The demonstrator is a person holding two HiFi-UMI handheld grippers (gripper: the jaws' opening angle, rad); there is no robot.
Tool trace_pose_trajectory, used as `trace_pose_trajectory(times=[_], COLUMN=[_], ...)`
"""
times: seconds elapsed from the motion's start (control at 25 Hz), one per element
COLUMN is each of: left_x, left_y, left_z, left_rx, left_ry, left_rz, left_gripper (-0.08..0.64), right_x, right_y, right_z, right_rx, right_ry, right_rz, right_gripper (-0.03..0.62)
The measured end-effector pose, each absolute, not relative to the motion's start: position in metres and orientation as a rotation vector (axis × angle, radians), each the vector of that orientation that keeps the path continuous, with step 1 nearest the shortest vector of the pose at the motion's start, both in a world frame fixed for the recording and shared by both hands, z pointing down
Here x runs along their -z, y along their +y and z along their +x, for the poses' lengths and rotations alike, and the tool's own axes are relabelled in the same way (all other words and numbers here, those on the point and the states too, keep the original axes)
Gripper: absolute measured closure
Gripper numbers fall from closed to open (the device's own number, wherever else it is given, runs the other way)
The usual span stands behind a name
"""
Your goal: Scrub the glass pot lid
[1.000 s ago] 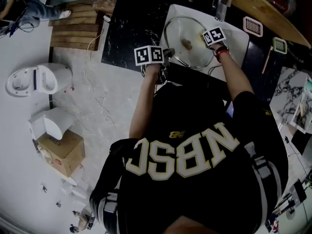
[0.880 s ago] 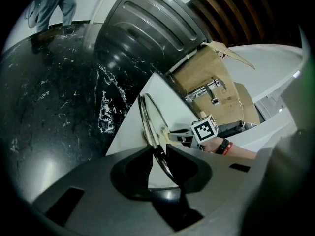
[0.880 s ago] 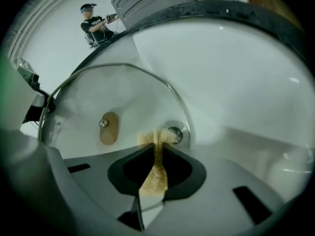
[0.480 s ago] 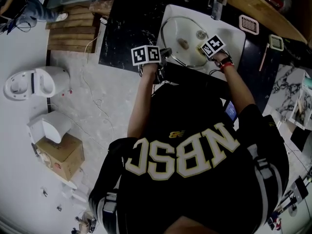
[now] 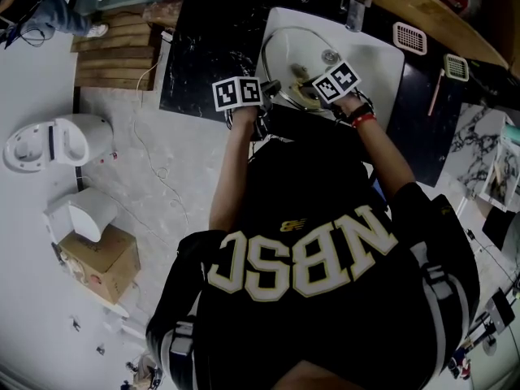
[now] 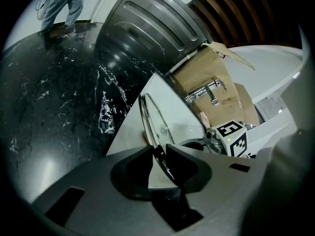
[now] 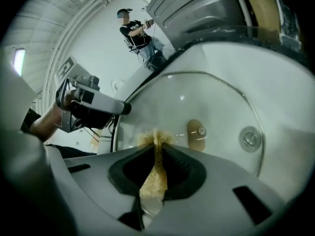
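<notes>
The glass pot lid [image 5: 294,62] stands tilted in the white sink [image 5: 382,63]. My left gripper [image 5: 271,89] holds it at its near left rim. In the left gripper view the jaws [image 6: 158,151] are shut on the lid's metal rim [image 6: 149,119], seen edge-on. My right gripper [image 5: 319,92] is over the lid's near side. In the right gripper view it [image 7: 156,144] is shut on a yellowish scrub pad [image 7: 154,173] whose frayed tip presses on the glass [image 7: 206,107], left of the lid's knob [image 7: 197,134].
A faucet [image 5: 355,10] stands at the sink's far edge, and the sink drain [image 7: 250,138] shows through the lid. Black marble counter [image 5: 210,47] lies left of the sink. A wooden board [image 5: 426,10] and small grates [image 5: 408,37] lie to the right.
The right gripper with the pad has slid leftward and nearer across the lid, from its right side to near the knob. The left gripper keeps its hold on the rim.
</notes>
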State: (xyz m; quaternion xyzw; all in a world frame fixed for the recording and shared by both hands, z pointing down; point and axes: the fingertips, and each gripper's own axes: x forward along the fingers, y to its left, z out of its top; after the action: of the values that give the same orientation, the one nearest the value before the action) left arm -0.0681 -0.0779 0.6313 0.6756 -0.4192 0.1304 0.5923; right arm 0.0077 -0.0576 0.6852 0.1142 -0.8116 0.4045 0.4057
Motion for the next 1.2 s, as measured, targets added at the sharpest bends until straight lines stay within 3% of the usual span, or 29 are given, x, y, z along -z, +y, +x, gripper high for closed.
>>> trace_pose_trajectory(times=[0.56,0.96,1.2], left_x=[-0.630,-0.631,-0.631], left_y=[-0.078,-0.077,-0.078], left_z=[-0.067,-0.067,-0.067], left_rx=[-0.303,-0.309,-0.304], left_ry=[-0.971,-0.976,-0.974], left_rz=[1.560,1.563,1.576], left_gripper=[0.462,0.462,0.460], right_x=[-0.713,-0.748,-0.767], right_y=[-0.164,-0.203,-0.197], right_z=[-0.023,0.024,0.073], right_rx=[-1.050,-0.669,-0.716], right_ry=[-2.183,-2.044,-1.926], right_rz=[0.559,0.652,0.758], right_gripper=[0.525,0.525,0.528])
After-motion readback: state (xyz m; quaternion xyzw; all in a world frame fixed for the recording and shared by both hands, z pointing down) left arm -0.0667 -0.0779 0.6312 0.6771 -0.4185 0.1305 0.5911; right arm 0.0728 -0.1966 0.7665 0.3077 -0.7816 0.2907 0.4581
